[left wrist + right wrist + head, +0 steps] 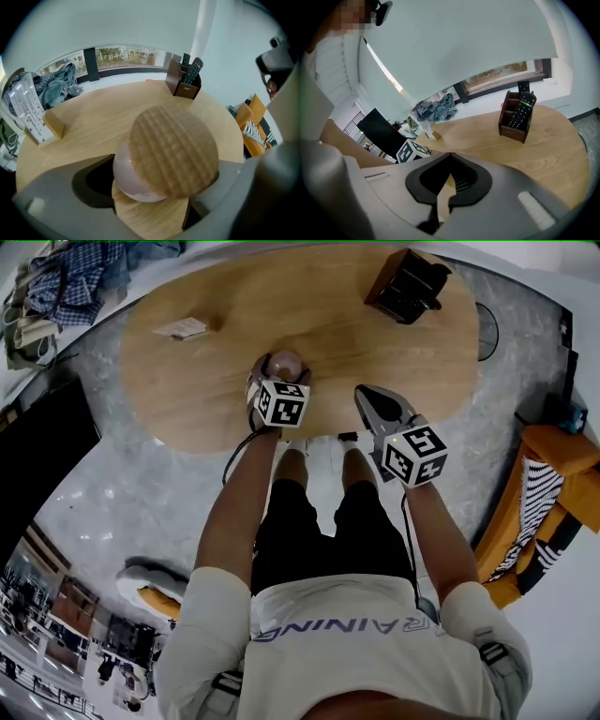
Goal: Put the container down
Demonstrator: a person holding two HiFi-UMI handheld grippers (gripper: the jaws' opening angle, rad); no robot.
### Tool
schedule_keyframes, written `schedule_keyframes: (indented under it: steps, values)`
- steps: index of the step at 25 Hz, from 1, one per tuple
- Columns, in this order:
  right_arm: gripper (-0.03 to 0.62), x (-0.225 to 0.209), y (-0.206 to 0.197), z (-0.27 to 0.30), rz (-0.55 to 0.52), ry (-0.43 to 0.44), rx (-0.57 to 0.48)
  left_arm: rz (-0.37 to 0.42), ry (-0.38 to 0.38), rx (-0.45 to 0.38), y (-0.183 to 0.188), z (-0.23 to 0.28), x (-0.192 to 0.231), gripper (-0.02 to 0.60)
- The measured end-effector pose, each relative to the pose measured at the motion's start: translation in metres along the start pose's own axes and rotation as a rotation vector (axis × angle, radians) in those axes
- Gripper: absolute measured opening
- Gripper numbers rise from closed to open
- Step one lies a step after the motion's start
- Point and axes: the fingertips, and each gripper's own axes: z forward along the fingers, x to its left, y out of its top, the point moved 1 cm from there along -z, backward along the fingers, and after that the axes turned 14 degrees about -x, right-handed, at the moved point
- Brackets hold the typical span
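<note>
The container (171,152) is a pale pink jar (284,365) with a round wooden lid, and the lid faces the left gripper view's camera. It sits between the jaws of my left gripper (157,190), which press on its sides just above the wooden table (98,126). In the head view the left gripper (272,376) hangs over the table's near edge (216,442). My right gripper (367,397) is to its right at the same edge. Its fingers (461,180) are closed together with nothing between them.
A dark wooden holder (408,284) with remote controls (521,108) stands at the table's far right. A card on a small wooden block (40,123) stands at the far left. Clothes (66,282) lie beyond the table. An orange chair (548,493) is to my right.
</note>
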Motion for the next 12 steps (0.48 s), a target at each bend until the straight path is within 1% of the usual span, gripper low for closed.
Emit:
schedule_keyframes:
  steps: [1,5,7,9,12]
  values:
    - [0.017,0.0,-0.001,-0.001,0.006,0.002,0.003,-0.008,-0.002,0.006,0.001,-0.001,0.0,0.44]
    - [0.016,0.007,0.003,-0.011,0.02,0.023,0.002,-0.026,-0.004,0.004,0.013,-0.022,0.001,0.463]
    - [0.016,0.015,0.011,-0.016,0.027,0.037,-0.004,-0.056,-0.015,-0.034,0.024,-0.045,-0.001,0.466]
    - [0.015,0.027,0.022,-0.021,0.016,0.063,-0.007,-0.094,-0.017,-0.096,0.036,-0.075,-0.002,0.465]
    - [0.016,0.046,0.043,-0.031,-0.021,0.111,-0.017,-0.181,0.027,-0.163,0.048,-0.121,-0.002,0.465]
